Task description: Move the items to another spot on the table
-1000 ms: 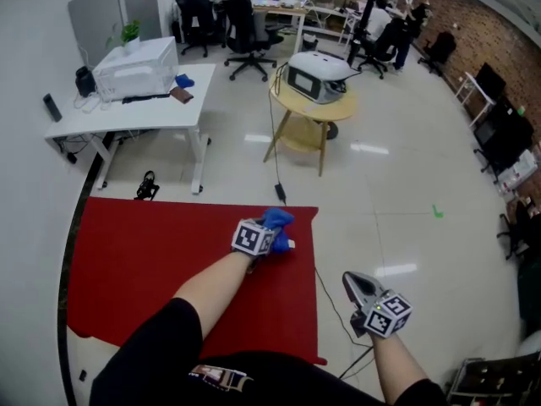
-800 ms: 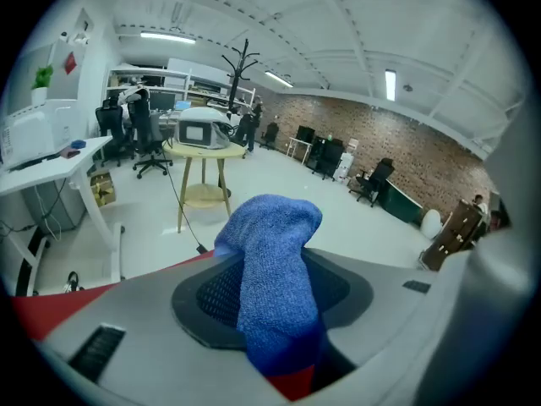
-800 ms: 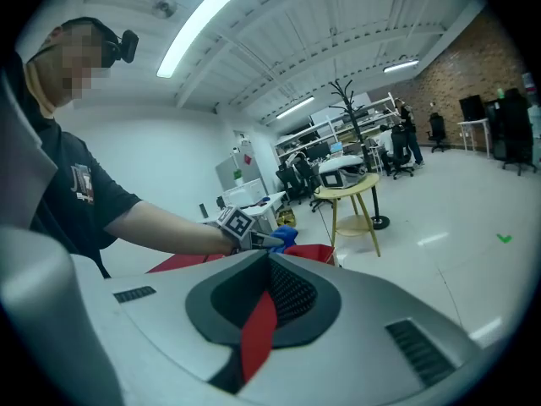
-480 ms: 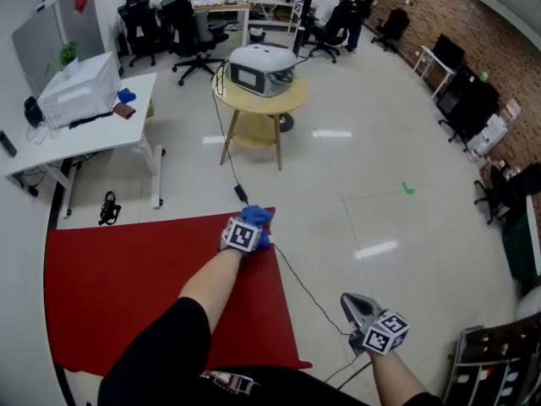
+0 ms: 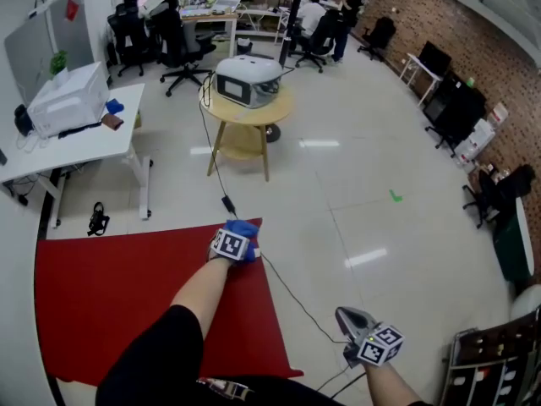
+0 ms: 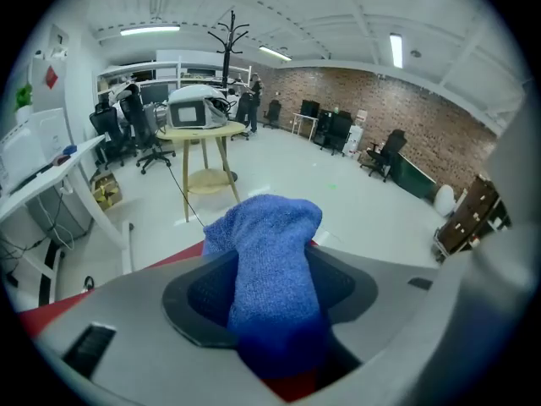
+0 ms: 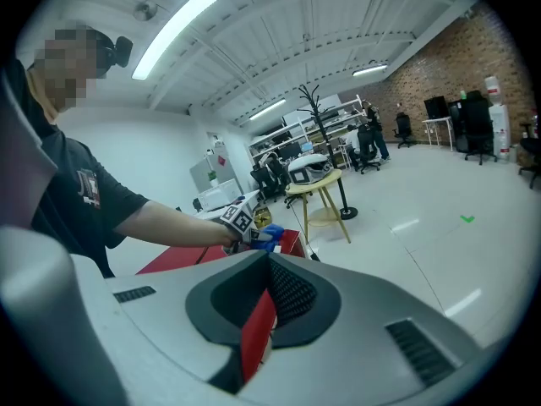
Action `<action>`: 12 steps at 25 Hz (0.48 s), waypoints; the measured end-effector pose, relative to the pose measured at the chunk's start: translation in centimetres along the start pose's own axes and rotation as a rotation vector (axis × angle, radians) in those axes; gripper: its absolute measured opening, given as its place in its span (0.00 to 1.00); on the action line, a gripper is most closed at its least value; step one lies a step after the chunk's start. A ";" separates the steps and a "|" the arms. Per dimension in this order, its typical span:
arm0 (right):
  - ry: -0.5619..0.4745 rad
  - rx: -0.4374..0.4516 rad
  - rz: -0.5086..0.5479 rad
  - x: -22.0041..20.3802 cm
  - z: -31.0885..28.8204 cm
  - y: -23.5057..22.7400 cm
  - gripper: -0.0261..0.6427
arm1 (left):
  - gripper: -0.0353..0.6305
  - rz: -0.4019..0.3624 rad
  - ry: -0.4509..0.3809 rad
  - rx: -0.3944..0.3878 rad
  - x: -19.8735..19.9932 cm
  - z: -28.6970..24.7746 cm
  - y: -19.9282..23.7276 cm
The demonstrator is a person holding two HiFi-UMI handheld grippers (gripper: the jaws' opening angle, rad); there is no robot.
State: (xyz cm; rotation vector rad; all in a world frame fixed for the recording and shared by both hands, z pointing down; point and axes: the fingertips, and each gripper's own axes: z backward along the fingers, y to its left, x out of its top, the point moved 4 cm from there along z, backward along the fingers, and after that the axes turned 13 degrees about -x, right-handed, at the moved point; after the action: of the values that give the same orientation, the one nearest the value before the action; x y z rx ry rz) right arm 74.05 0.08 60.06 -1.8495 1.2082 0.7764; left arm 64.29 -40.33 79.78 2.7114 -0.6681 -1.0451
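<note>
the blue cloth (image 6: 275,244), a soft knitted or terry piece, is found at the far right corner of the red worktop (image 5: 110,286), bunched between the jaws of the left tongs (image 5: 242,244). those jaws have just been opening; the cloth is between them and is touched by the pads on both sides, so it is judged to be loosely clamped. the right tongs (image 5: 345,315) are held beyond the worktop's right edge, above the floor, with jaws slightly apart and nothing between them. the cloth is expected to be light, limp and unbreakable; it will sag and drape, so a thick fold near its middle is best pinched. no container is seen on the worktop.
</note>
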 end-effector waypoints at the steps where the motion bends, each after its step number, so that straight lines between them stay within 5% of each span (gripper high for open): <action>1: -0.002 0.010 0.000 0.1 -0.1 0.2 0.02 | 0.41 0.008 -0.028 -0.035 0.3 -0.3 -0.4; 7: -0.016 0.057 0.023 0.7 -1.0 1.1 0.02 | 0.69 -0.008 -0.115 -0.146 1.1 0.8 -1.6; 12: -0.021 0.085 0.028 0.9 -1.4 2.3 0.02 | 0.70 -0.022 -0.146 -0.118 -0.4 3.9 -0.7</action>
State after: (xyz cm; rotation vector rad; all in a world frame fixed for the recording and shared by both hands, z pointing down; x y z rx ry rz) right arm 72.31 -2.07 59.38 -1.7549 1.2370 0.7469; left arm 61.67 -39.49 76.86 2.5665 -0.5795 -1.2554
